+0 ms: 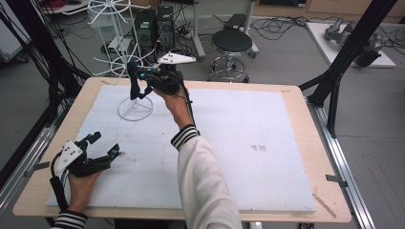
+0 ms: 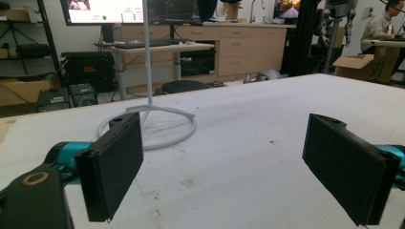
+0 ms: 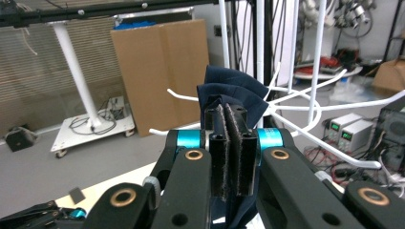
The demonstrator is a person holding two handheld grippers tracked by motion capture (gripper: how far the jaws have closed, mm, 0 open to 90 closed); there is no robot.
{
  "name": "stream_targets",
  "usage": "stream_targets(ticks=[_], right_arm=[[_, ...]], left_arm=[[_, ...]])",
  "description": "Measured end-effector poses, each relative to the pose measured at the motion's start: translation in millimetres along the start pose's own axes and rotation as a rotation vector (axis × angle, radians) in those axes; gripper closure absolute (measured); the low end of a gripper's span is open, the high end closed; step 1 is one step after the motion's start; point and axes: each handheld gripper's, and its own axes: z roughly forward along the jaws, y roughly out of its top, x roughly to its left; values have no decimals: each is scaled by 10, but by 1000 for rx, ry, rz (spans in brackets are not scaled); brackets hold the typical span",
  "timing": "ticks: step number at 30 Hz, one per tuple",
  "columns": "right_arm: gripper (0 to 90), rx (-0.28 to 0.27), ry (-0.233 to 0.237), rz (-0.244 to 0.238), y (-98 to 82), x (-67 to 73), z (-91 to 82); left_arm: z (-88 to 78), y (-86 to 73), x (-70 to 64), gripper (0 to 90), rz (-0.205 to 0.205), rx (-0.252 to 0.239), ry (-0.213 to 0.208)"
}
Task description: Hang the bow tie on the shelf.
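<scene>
Navy cloth (image 3: 229, 98) is clamped between my right gripper (image 3: 232, 138) fingers, raised just before the white wire rack (image 3: 305, 102) and not yet hung, a judgement only, while my left gripper (image 1: 102, 145) rests released on the desk (image 1: 267, 143).

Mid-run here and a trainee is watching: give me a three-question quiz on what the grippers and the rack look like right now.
1. True or false: the left gripper grips the white wire rack's ring base.
2. What does the right gripper pinch? A) a cable B) dark blue cloth C) a rack arm
3. Fill in: the left gripper's jaws stand ____.

Key:
1. False; it sits low over the white board, apart from the base.
2. B, the dark blue cloth, raised by the rack's arms.
3. Open.
</scene>
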Motion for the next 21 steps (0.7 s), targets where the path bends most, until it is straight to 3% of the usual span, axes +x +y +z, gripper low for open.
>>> stream_targets(ticks=[21], right_arm=[[847,15,-47,6,-8,-73,76]], left_arm=[[-5,-1,-3,141,0,-1,-2]])
